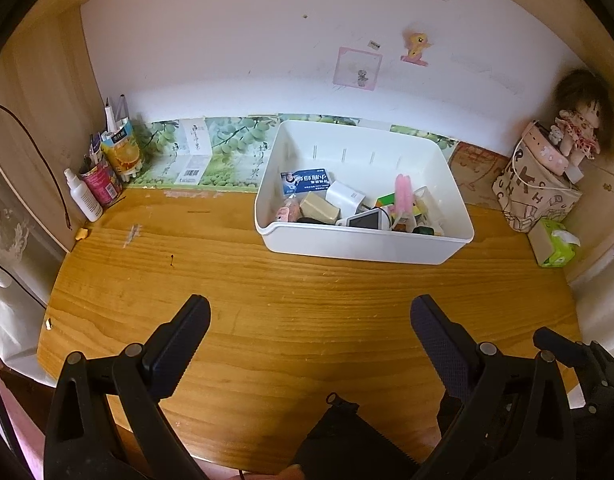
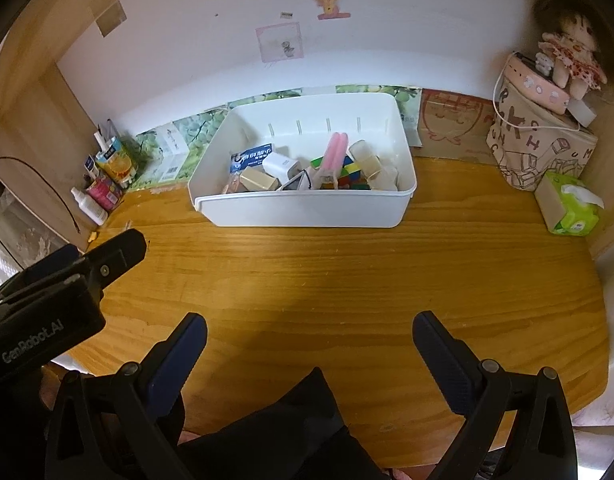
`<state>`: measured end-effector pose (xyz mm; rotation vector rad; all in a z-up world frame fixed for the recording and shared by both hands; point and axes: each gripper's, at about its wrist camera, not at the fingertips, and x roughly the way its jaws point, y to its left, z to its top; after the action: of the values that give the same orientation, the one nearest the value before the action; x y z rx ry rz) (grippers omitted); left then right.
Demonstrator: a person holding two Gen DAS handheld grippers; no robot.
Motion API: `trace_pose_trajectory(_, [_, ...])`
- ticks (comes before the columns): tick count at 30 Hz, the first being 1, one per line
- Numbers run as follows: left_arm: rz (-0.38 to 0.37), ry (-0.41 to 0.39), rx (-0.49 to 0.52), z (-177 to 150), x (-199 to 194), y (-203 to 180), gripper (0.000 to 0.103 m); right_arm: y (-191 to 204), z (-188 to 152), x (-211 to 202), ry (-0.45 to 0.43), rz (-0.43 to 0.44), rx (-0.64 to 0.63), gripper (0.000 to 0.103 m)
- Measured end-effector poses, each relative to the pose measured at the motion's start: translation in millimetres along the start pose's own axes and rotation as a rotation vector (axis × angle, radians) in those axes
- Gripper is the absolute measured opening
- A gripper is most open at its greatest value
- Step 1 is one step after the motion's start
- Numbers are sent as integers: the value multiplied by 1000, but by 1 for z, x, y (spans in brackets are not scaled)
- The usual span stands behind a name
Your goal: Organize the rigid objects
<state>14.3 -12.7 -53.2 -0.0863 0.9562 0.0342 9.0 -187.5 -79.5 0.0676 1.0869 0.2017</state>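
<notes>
left gripper: jaws spread wide, nothing between them, above bare desk
right gripper: released, wide apart, holding nothing
bin: white, at 12 o'clock from both grippers, against the back wall
bin contents: blue box with print too small to read, white charger, pink item, colour cube
readable text: "GenRobot.AI" on the left gripper body, 9 o'clock in right wrist view
tissue pack: green, 2 o'clock
</notes>
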Motion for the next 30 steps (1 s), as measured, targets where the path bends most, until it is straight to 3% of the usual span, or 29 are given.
trace_pose_trajectory(30, [-14, -19, 22, -3, -5, -4, 100, -1, -7, 9, 59, -20, 39, 103])
